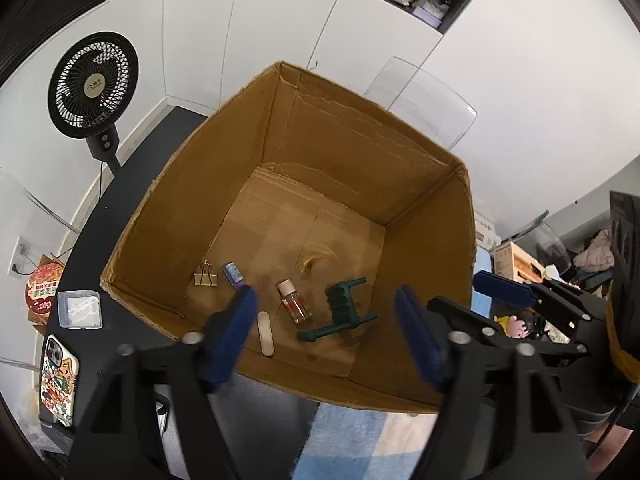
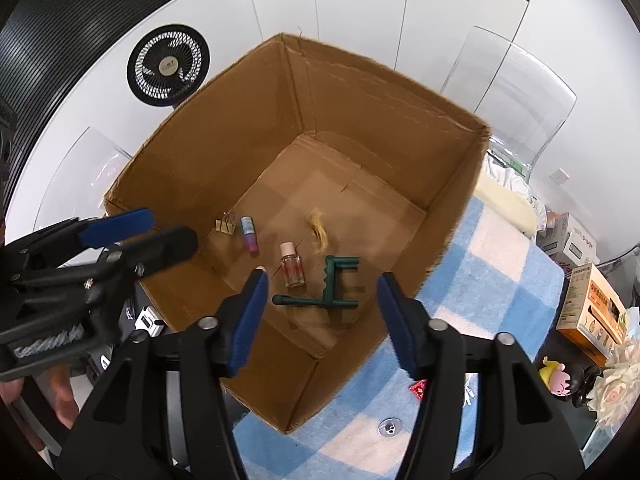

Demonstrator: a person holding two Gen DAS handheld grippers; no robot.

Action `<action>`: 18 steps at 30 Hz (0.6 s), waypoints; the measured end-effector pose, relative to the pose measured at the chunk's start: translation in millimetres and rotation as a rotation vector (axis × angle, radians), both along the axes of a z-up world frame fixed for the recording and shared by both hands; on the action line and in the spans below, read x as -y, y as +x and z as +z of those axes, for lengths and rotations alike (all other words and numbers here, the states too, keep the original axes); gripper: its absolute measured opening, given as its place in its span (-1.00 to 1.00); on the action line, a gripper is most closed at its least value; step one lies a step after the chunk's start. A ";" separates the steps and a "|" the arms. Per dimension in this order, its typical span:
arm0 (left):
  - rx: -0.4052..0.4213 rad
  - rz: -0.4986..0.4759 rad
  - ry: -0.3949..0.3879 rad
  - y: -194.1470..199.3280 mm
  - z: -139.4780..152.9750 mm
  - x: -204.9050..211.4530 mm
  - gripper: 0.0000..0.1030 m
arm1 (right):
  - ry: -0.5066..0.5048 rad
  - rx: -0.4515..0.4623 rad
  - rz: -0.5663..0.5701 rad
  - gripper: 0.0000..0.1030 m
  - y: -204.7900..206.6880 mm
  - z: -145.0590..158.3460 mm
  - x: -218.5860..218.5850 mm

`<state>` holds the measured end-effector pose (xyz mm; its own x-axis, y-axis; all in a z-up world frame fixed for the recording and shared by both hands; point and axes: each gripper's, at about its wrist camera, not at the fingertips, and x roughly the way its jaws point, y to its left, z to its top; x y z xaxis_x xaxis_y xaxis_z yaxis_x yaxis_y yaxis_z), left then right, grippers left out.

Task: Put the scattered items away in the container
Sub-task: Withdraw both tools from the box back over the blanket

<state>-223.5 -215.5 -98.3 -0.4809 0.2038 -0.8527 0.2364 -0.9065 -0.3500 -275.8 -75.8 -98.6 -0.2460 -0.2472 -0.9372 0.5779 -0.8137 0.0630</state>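
An open cardboard box (image 1: pixel 168 216) (image 2: pixel 452 184) stands below both grippers. On its floor lie a gold binder clip (image 1: pixel 206 275) (image 2: pixel 225 224), a small blue and purple bottle (image 1: pixel 233 274) (image 2: pixel 249 234), a clear bottle with a pink cap (image 1: pixel 295 304) (image 2: pixel 291 268), a green toy chair (image 1: pixel 342 312) (image 2: pixel 330 284), a wooden stick (image 1: pixel 266 334) and a yellow scrap (image 1: pixel 312 261) (image 2: pixel 319 230). My left gripper (image 1: pixel 324 294) (image 2: pixel 172 227) hangs open above the box with nothing between its blue pads. My right gripper (image 2: pixel 323 276) (image 1: pixel 454 290) is open and empty too.
The box sits on a dark table, partly on a blue checked cloth (image 2: pixel 492 264). A phone (image 1: pixel 60 380) and a small clear case (image 1: pixel 79 309) lie left of the box. A metal ring (image 2: pixel 390 426), a pink figurine (image 2: pixel 558 376) and an orange carton (image 2: pixel 592 316) lie to the right. A fan (image 1: pixel 92 84) stands behind.
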 end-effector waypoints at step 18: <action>-0.021 -0.053 -0.060 -0.2 22.2 -40.9 0.82 | -0.035 -0.031 -0.098 0.59 4.3 26.1 -63.6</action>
